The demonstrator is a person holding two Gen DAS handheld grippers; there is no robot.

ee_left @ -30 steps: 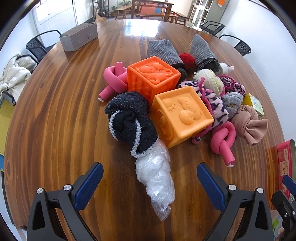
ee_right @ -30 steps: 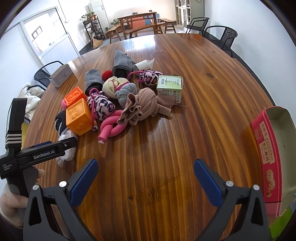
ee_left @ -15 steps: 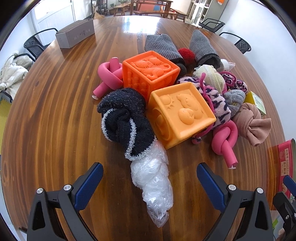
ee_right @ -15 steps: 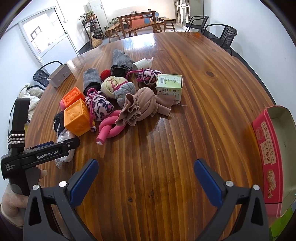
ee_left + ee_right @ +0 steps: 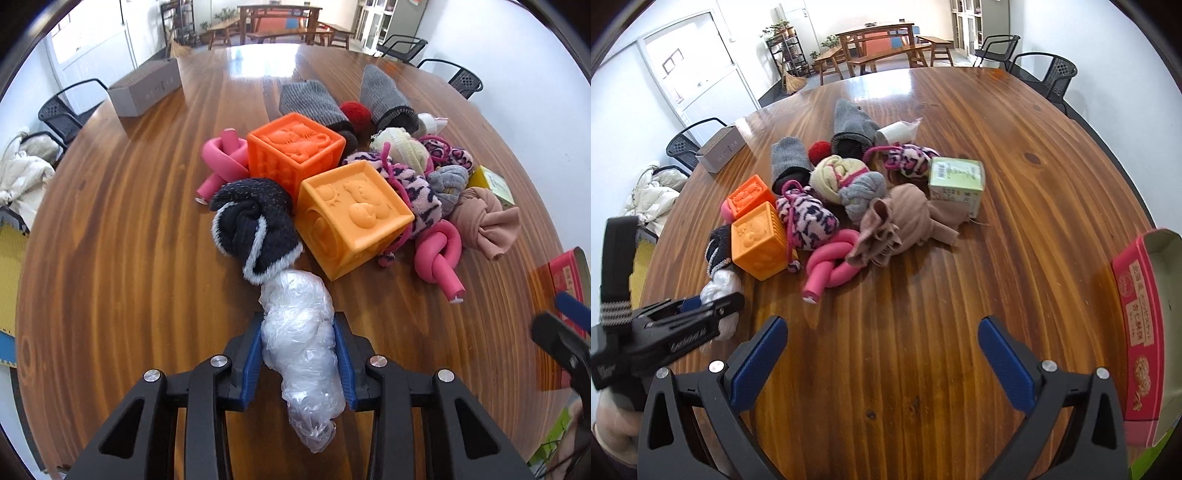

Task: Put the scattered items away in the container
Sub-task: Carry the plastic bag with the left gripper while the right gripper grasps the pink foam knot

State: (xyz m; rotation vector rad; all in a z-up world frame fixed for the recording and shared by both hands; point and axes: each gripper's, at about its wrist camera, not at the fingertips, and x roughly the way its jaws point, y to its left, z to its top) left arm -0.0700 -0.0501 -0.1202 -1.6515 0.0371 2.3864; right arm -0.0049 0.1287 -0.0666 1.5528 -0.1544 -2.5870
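Gripping now: the left gripper (image 5: 298,350) has its blue pads pressed against both sides of a crumpled clear plastic bag (image 5: 303,350), which lies on the wooden table (image 5: 129,240).
Right gripper (image 5: 882,350): jaws spread wide, nothing between them, hovering over bare wood.
Just past the bag: a dark fuzzy sock bundle (image 5: 251,225) touches the bag's far end.
Beside the sock: a light orange cube (image 5: 351,218), with a darker orange cube (image 5: 293,151) behind it.
Pile to the right: a pink knotted foam tube (image 5: 439,254), a tan knotted cloth (image 5: 484,221) and a leopard-print sock (image 5: 410,184) crowd together.
Farther back: grey knit socks (image 5: 314,103), a red pompom (image 5: 354,112) and a green carton (image 5: 956,177).
Container: a red-sided open box (image 5: 1145,325) sits at the table's right edge, well apart from the pile.
Far left: a grey long box (image 5: 146,90).
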